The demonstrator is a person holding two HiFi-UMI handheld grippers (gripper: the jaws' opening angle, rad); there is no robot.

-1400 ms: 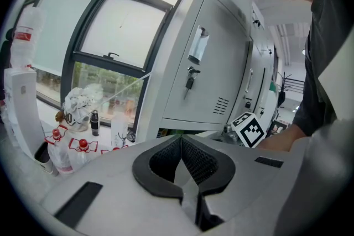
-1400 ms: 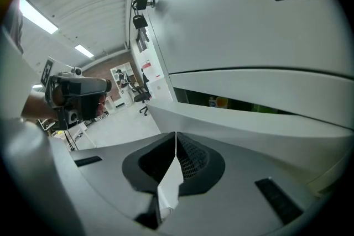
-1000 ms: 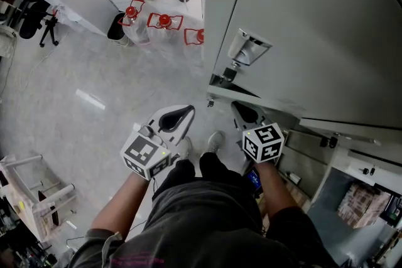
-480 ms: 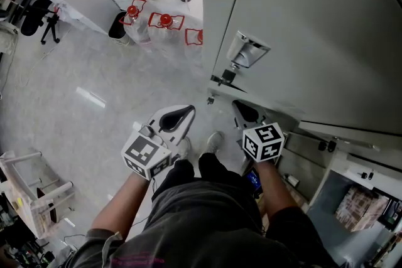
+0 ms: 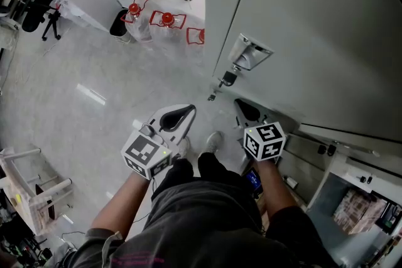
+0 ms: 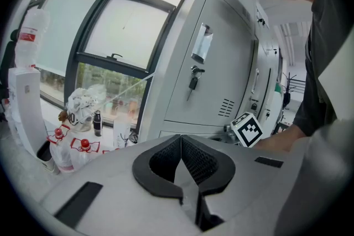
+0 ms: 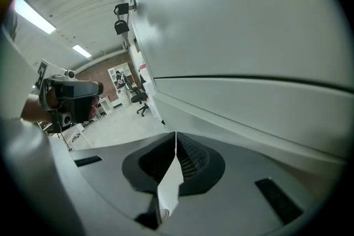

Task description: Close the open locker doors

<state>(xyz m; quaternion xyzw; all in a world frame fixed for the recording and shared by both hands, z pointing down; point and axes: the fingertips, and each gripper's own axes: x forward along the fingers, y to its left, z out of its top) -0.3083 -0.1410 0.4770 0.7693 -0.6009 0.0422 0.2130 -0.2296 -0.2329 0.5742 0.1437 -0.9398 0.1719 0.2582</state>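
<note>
Lockers: a grey bank [image 5: 301,22] fills the right of the head view, towering over the person who stands before it.
Door: the tall door [image 5: 282,72] carries a recessed handle [image 5: 250,52], with a key [image 5: 228,79] hanging in the lock just below.
Compartment: at lower right 1 compartment [image 5: 361,198] stands open, with stacked contents too blurred to name.
Floor: pale and glossy [image 5: 94,97], running left to a window wall.
Right gripper: the right gripper [image 5: 247,112] has its jaws pressed together on nothing. It is just beside the door's lower edge, and contact cannot be told. Its cube [image 5: 264,141] shows black-and-white square markers and no readable words.
Left gripper: the left gripper [image 5: 177,117] has its jaws clenched and empty. It is held over the floor, apart from the lockers.
Bottles: 2 clear bottles [image 5: 133,12] with red caps and red-edged labels stand near the window. Their print is too small to read.
</note>
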